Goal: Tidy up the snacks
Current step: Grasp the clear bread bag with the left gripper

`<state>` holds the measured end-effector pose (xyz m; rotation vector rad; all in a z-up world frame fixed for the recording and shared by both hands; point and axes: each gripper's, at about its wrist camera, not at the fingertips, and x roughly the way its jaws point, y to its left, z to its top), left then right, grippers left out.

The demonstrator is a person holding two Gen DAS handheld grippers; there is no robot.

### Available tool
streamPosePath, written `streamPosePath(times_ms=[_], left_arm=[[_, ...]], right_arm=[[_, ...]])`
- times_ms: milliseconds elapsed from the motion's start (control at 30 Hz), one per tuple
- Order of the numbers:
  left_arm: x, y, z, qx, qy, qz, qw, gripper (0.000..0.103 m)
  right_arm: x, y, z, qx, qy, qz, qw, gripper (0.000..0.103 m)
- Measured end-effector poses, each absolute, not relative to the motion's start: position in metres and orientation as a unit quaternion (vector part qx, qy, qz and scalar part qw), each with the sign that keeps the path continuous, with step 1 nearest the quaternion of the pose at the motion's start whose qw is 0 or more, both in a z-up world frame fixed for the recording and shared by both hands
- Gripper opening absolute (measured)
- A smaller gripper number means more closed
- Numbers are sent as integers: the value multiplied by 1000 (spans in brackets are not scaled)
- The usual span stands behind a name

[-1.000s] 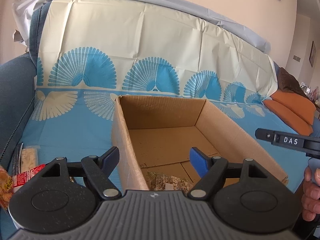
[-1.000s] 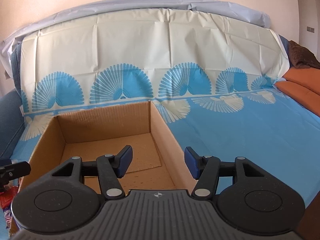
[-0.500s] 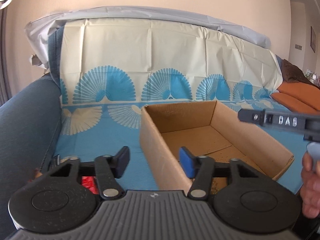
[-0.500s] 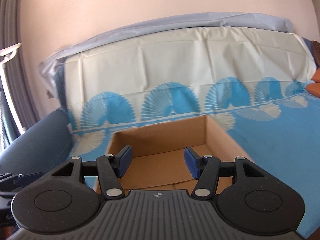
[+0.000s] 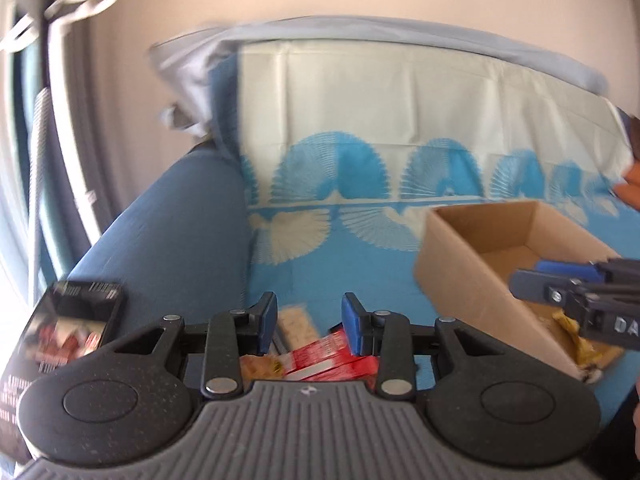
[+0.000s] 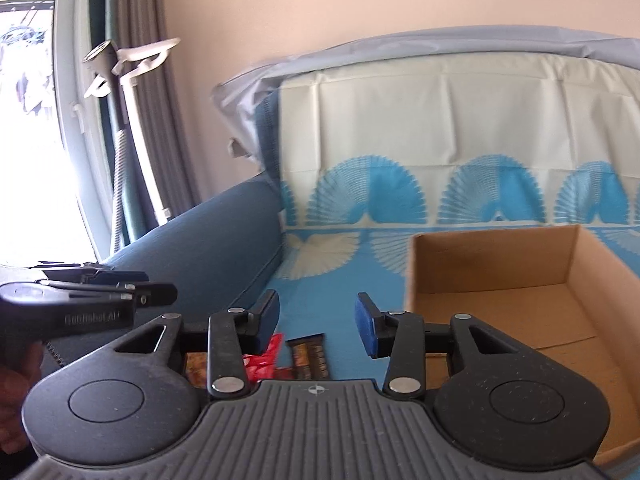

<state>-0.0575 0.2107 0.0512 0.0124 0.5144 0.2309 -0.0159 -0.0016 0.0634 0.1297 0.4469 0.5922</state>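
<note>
Left wrist view looks past the left hand-held gripper [image 5: 308,322], whose blue pads stand apart with nothing pressed between them; its jaws have just been closing, yet they grip nothing. Below and beyond the pads lies a small heap of snacks on the blue patterned sheet [image 5: 360,264]: red packets [image 5: 332,358], a pale bar [image 5: 298,324] and an orange-yellow packet [image 5: 258,366]. To the left rises the dark blue sofa arm [image 5: 172,240], and a dark phone-like screen [image 5: 76,320] lies on it at the near left. To the right sits the cardboard box [image 5: 452,276], open at the top, with a yellowish wrapper [image 5: 580,344] at its near end. The right hand-held gripper [image 5: 528,280] reaches in from the right edge over the box.

Right wrist view shows the right hand-held gripper [image 6: 317,324] with its pads parted and empty; its jaws have also just been closing. Under the gap lie a brown bar [image 6: 310,356], a red packet [image 6: 264,358] and an orange-brown packet [image 6: 196,368], all on the sheet [image 6: 320,288] to the left of the box [image 6: 492,268]. The box floor in this view is bare cardboard. The left hand-held gripper [image 6: 160,294] comes in from the left edge, near the sofa arm [image 6: 208,248]. A curtain [image 6: 160,120] and a bright window [image 6: 36,140] stand far left.
</note>
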Motion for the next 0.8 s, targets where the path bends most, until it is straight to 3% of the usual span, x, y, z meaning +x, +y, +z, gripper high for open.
streamPosePath(times_ms=[333, 800], left_arm=[[-58, 254, 27, -71, 284, 176, 940, 39], [-20, 237, 2, 3, 359, 182, 915, 41]], right_arm=[[-17, 52, 37, 32, 263, 345, 900, 41], [-9, 86, -15, -24, 324, 377, 867, 42]])
